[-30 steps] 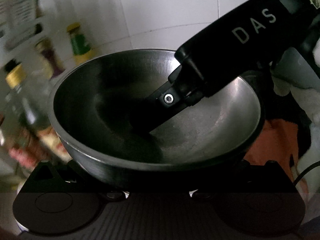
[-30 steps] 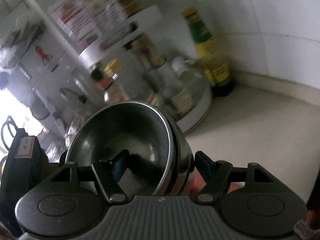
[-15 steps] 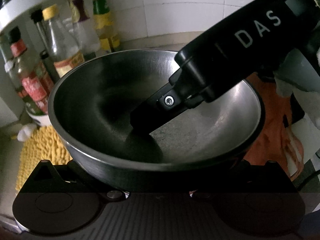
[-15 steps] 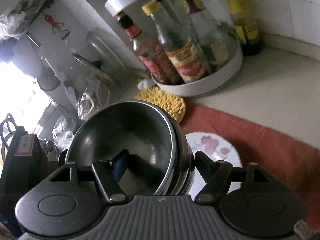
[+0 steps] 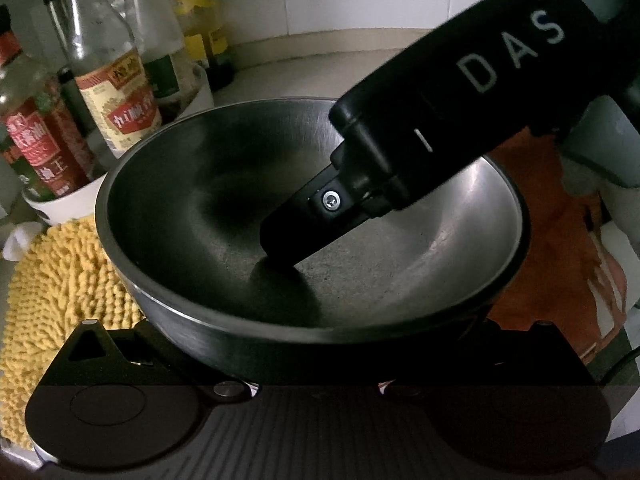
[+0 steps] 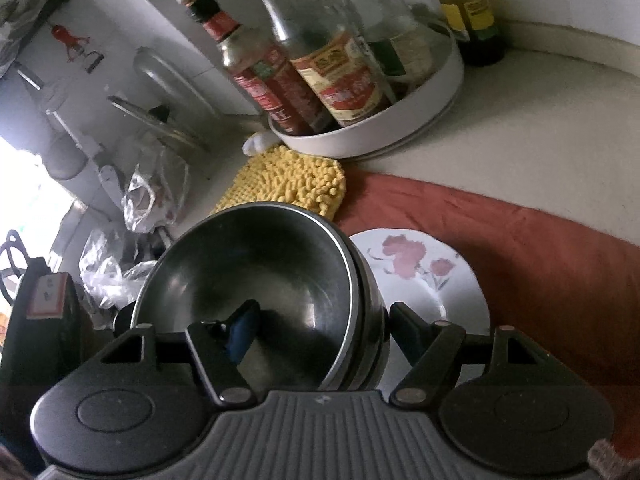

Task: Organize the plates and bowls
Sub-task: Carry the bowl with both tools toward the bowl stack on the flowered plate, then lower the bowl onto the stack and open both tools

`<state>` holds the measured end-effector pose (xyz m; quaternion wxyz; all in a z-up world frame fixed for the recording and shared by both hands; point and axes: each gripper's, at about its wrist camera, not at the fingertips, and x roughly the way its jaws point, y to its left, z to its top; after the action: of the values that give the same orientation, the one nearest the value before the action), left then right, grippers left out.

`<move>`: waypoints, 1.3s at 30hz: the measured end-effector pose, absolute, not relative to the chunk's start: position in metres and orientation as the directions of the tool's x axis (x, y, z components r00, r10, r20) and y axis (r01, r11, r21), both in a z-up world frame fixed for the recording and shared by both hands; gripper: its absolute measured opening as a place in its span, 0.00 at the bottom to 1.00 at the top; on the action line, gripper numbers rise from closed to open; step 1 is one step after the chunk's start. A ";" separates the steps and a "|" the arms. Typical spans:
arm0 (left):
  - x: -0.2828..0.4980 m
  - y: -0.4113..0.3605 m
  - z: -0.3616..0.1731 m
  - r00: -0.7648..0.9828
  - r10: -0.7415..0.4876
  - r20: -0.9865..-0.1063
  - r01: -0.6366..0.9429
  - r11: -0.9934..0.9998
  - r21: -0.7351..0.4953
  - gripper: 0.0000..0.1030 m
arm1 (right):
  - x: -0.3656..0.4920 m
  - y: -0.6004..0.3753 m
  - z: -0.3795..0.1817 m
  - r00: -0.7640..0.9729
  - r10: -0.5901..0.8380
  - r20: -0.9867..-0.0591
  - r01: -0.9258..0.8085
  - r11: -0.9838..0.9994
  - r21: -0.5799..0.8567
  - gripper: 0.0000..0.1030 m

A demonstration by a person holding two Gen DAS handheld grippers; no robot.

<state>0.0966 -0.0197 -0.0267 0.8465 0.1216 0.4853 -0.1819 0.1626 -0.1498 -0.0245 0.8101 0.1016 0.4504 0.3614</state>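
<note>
Steel bowls [image 6: 256, 280], nested, rigid, slick: our right gripper [image 6: 316, 320] clamps the stacked rims, one finger inside. Left gripper's state we cannot tell.

Landmark: cloth [image 6: 520, 240] on counter [image 6: 540, 120]. Plate [image 6: 424, 276] lies on the cloth. Mat [image 6: 288, 180] at the cloth's left end. Bottle tray [image 6: 400, 120] behind the mat. Bowls [image 6: 256, 280] left of the plate.
</note>
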 end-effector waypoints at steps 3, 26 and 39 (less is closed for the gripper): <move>0.114 -0.017 -0.041 0.443 -0.191 -0.876 0.425 0.905 0.018 1.00 | 0.166 -0.151 -0.029 0.343 0.669 -0.660 -0.487 0.727 0.484 0.65; 0.073 0.003 -0.016 0.487 -0.172 -0.856 0.363 0.932 0.019 1.00 | 0.140 -0.161 -0.019 0.478 0.601 -0.641 -0.527 0.780 0.339 0.65; 0.027 0.039 0.027 0.601 -0.138 -0.787 0.179 0.983 -0.036 1.00 | 0.050 -0.183 0.017 0.632 0.589 -0.504 -0.531 0.802 0.273 0.69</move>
<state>0.0266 0.0391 0.0274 0.8945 0.0230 0.4375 -0.0885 0.0498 -0.1831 0.0173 0.9019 0.0494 0.2964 0.3104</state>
